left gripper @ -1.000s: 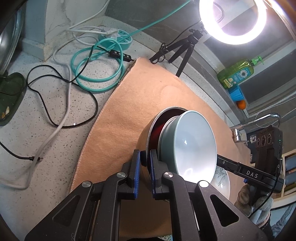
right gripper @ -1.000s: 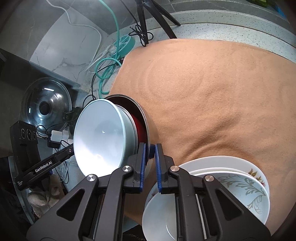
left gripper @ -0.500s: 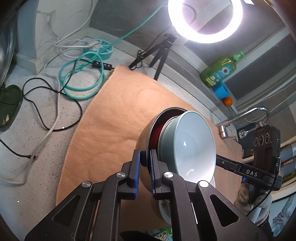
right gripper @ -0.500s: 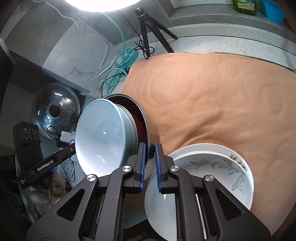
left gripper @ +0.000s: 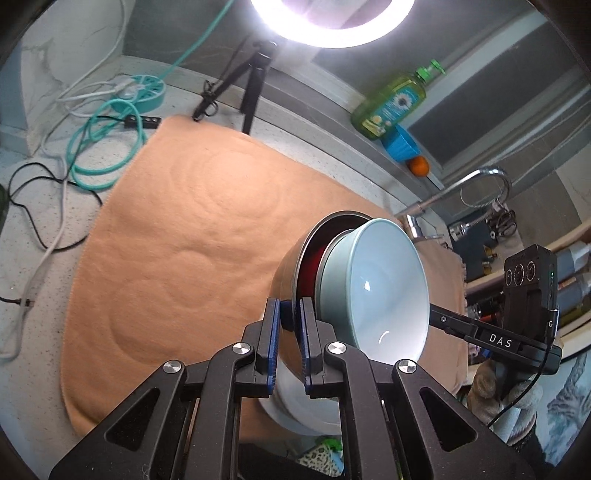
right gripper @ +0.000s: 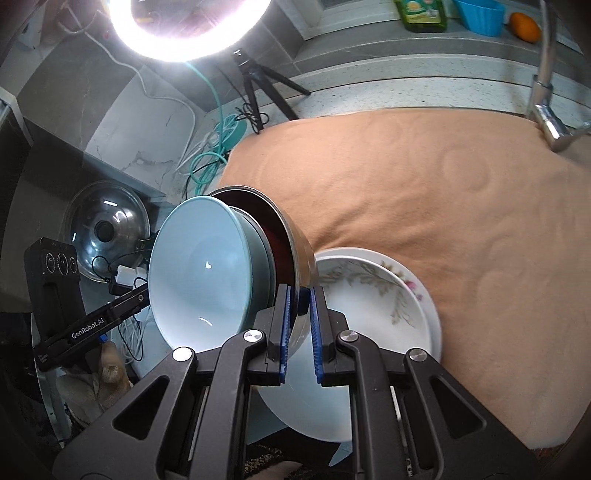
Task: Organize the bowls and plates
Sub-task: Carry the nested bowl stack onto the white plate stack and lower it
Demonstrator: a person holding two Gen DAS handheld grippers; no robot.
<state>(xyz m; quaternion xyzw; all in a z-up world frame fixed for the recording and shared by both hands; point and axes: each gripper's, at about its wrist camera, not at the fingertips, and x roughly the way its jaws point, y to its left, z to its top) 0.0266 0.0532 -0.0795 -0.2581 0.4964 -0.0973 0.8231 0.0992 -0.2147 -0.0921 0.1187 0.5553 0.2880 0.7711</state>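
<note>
Both tongs, the left tongs (left gripper: pixel 287 321) and right tongs (right gripper: pixel 299 306), are clamped on opposite rims of a steel bowl (right gripper: pixel 301 254) that holds a pale blue bowl (right gripper: pixel 201 273), lifted above the orange cloth (right gripper: pixel 424 177). Near, under them, lies a flowered plate (right gripper: pixel 388 291). Far: tripod (right gripper: pixel 258 88), ring light (left gripper: pixel 332 22), soap bottle (left gripper: pixel 391 103), faucet (left gripper: pixel 476 181).

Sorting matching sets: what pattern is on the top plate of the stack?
A leafy floral print on white plate, clearest in the right wrist view.

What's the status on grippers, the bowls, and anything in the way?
Left gripper and right gripper both shut on steel bowl rim, opposite sides. Blue bowl nested inside, stack tilted, airborne. Floral plates directly below right gripper.
</note>
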